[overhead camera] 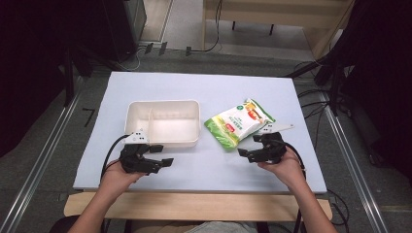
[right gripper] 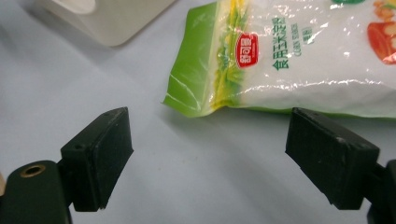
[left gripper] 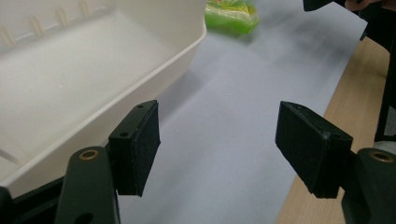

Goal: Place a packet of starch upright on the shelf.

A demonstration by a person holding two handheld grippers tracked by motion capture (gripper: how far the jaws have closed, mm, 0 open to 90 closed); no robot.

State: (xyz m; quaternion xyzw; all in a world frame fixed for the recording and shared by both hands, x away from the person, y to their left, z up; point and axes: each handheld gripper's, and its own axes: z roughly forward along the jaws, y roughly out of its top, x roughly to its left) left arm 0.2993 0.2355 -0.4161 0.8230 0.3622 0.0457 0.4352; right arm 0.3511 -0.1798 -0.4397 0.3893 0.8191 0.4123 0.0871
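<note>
Bag (overhead camera: 239, 124) beside tub (overhead camera: 163, 122), table (overhead camera: 204, 167) front bare

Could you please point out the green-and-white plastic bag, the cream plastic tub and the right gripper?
Green-and-white plastic bag (overhead camera: 239, 124): high view, middle of its printed face.
Cream rectangular plastic tub (overhead camera: 163, 141): high view, near wall.
Right gripper (right gripper: 208, 161): right gripper view, midway between its open jaws.

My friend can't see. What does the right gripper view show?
A green and white bag lies flat on a pale blue table, just beyond the right claw, whose two black jaws stand wide open, holding nothing. A cream tub's corner peeks in top left.
</note>
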